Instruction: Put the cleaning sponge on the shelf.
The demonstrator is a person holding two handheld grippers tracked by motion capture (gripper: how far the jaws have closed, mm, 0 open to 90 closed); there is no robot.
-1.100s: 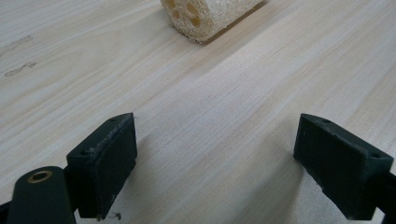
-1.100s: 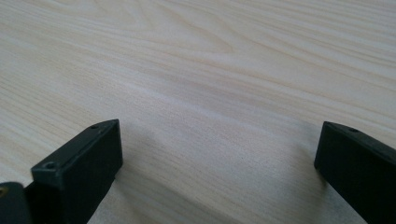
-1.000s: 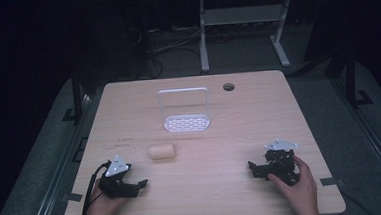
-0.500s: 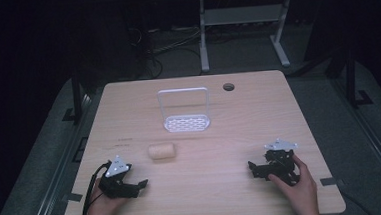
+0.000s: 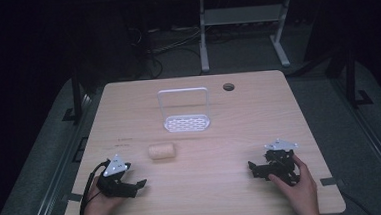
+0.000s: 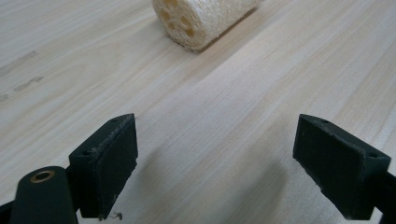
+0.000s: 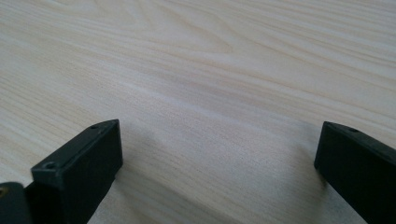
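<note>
Loofah piece (image 5: 161,151) lies untouched on the bench (image 5: 239,124) just ahead of the left hand-held gripper (image 5: 133,185); both grippers rest wide apart, empty, so approach and grasp appear next.

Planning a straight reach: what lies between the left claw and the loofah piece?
Nothing: the left gripper view shows bare wooden table between the open left claw and the loofah piece.
</note>
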